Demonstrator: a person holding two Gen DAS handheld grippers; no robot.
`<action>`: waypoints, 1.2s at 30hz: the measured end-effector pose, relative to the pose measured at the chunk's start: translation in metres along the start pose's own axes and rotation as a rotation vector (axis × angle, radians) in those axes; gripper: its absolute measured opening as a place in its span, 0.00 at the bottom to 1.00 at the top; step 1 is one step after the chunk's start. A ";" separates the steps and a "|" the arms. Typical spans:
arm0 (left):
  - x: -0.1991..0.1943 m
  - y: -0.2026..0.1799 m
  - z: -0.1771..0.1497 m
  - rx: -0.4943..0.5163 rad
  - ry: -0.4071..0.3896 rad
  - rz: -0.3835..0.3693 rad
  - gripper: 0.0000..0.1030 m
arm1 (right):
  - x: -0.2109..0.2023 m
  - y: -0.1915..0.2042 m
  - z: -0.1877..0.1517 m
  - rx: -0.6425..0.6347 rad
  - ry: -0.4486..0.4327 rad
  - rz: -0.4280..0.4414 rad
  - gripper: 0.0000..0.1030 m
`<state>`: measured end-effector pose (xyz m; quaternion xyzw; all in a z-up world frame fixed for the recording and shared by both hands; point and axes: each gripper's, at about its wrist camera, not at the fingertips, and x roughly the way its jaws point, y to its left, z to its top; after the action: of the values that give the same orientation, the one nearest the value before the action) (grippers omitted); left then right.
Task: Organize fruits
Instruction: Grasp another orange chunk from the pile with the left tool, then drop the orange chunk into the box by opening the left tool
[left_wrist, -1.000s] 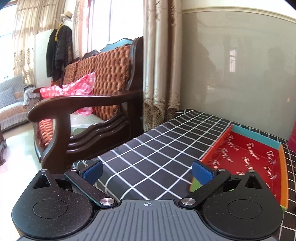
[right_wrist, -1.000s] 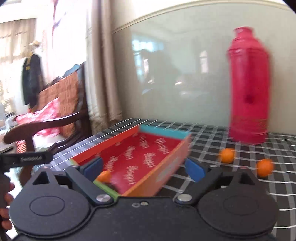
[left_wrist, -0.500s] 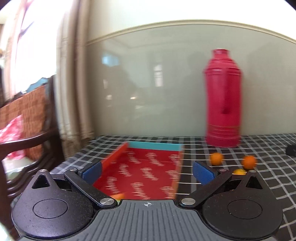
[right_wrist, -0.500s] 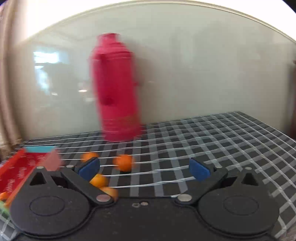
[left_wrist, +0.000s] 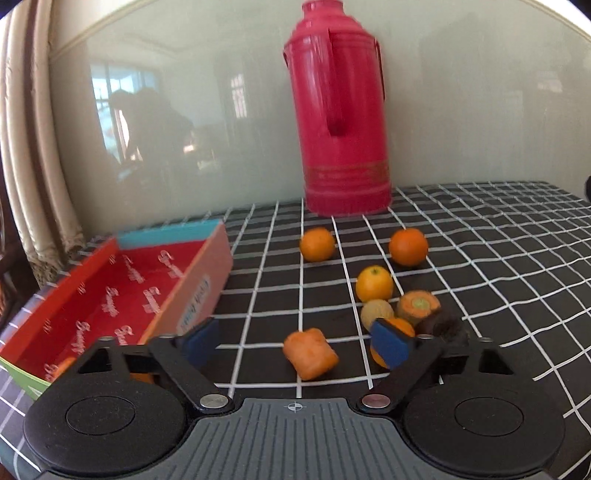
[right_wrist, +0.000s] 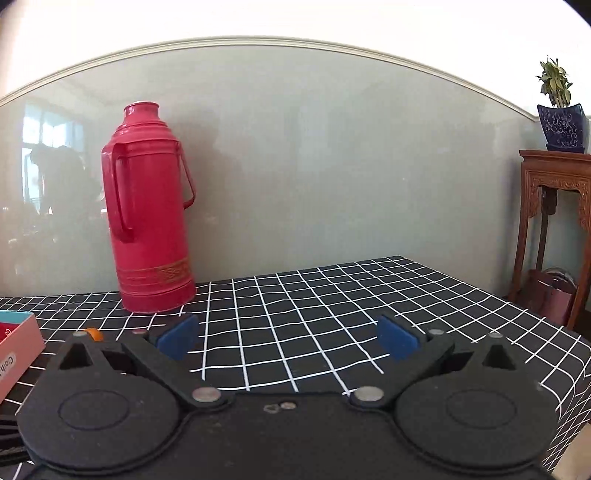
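Fruit lies partly hidden behind the left hand-held gripper (left_wrist: 295, 341): one orange piece (left_wrist: 400, 326) shows only as a sliver around the right blue pad (left_wrist: 389, 341), and a dark, fuzzy lump (left_wrist: 443, 326) beside it is too blurred to name; a small orange patch (left_wrist: 61, 367) in the near corner of the box (left_wrist: 207, 273) is cut off by the gripper body. Its jaws stand wide apart, holding nothing; a squat orange chunk (left_wrist: 310, 352) lies on the surface (left_wrist: 498, 258) between the pads, slightly beyond them. Farther off sit a pale round fruit (left_wrist: 376, 313), a cut carrot-like stub (left_wrist: 419, 304) with a greenish core, a yellow-orange citrus (left_wrist: 374, 283), and two round oranges (left_wrist: 317, 244) (left_wrist: 409, 246) near the foot of the red thermos (left_wrist: 338, 110). The box is shallow cardboard with a red printed lining, a teal far wall and a pinkish side wall, lying left of the fruit, just beside the left pad.

The right hand-held gripper (right_wrist: 290, 338) is likewise spread open and empty over bare black cloth with a white grid; only a sliver of one orange (right_wrist: 94, 333) peeks above its left linkage, and the box corner (right_wrist: 18, 347) is cut off at the frame edge; the glossy plastic thermos (right_wrist: 147, 229) stands upright near the wall.
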<state>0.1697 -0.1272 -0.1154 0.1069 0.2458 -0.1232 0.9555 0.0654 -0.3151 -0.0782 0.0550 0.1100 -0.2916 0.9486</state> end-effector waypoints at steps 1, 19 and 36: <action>0.005 0.001 -0.001 -0.018 0.025 -0.002 0.79 | 0.002 0.001 0.001 0.007 0.004 0.005 0.95; 0.019 -0.002 -0.001 -0.058 0.041 0.026 0.35 | 0.001 0.006 0.001 0.031 0.031 0.068 0.95; 0.005 0.092 0.010 -0.281 0.020 0.401 0.35 | 0.003 0.038 -0.009 -0.059 0.093 0.164 0.95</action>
<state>0.2052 -0.0434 -0.0956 0.0209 0.2437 0.1052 0.9639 0.0874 -0.2838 -0.0860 0.0493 0.1578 -0.2067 0.9643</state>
